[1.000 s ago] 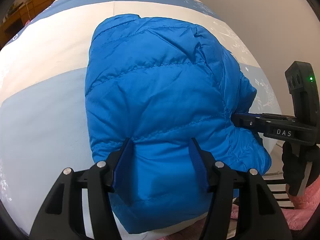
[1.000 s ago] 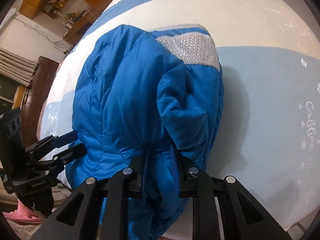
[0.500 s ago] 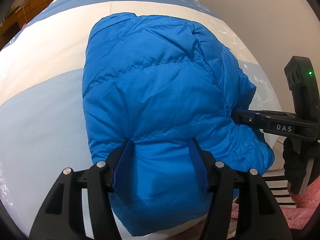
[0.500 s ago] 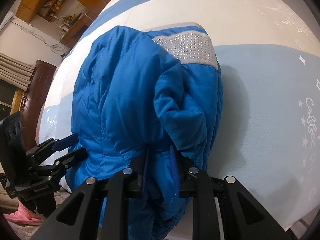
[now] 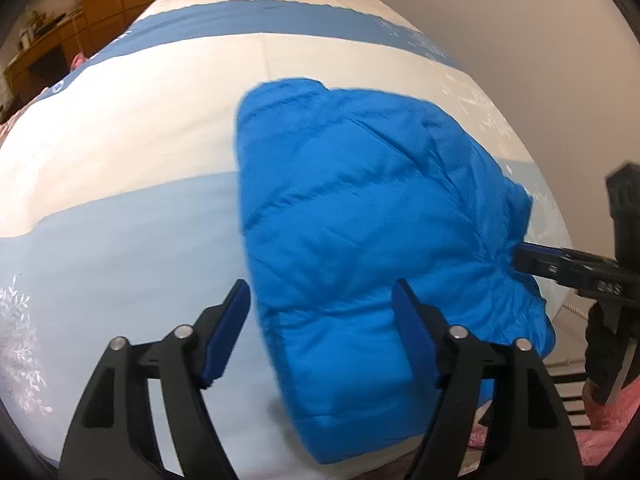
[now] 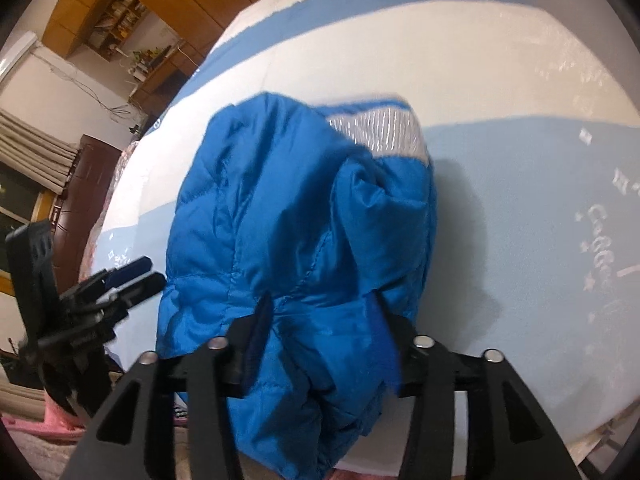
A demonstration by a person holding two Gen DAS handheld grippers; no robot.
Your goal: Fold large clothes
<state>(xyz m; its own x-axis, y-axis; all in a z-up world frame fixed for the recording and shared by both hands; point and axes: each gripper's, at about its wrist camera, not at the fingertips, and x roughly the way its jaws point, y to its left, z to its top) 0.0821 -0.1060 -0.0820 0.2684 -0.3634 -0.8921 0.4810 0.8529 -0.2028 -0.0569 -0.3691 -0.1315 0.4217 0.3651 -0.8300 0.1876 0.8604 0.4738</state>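
**Both grippers let go of the folded jacket**

The left gripper (image 5: 322, 336) has just opened its jaws; they stand wide, the left finger over bare bedspread, the right one over the jacket (image 5: 372, 236), neither pressing on it. The right gripper (image 6: 320, 334) has likewise just opened; the jacket's near edge bulges between its spread fingers, unclamped. The blue quilted jacket lies folded in a compact bundle near the front edge of the bed (image 5: 132, 240), on its blue-and-white striped bedspread.

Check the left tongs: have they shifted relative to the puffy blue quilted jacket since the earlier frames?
Yes. The left tongs shifted toward the puffy blue quilted jacket's left edge, just opening; one pad now clears the fabric.
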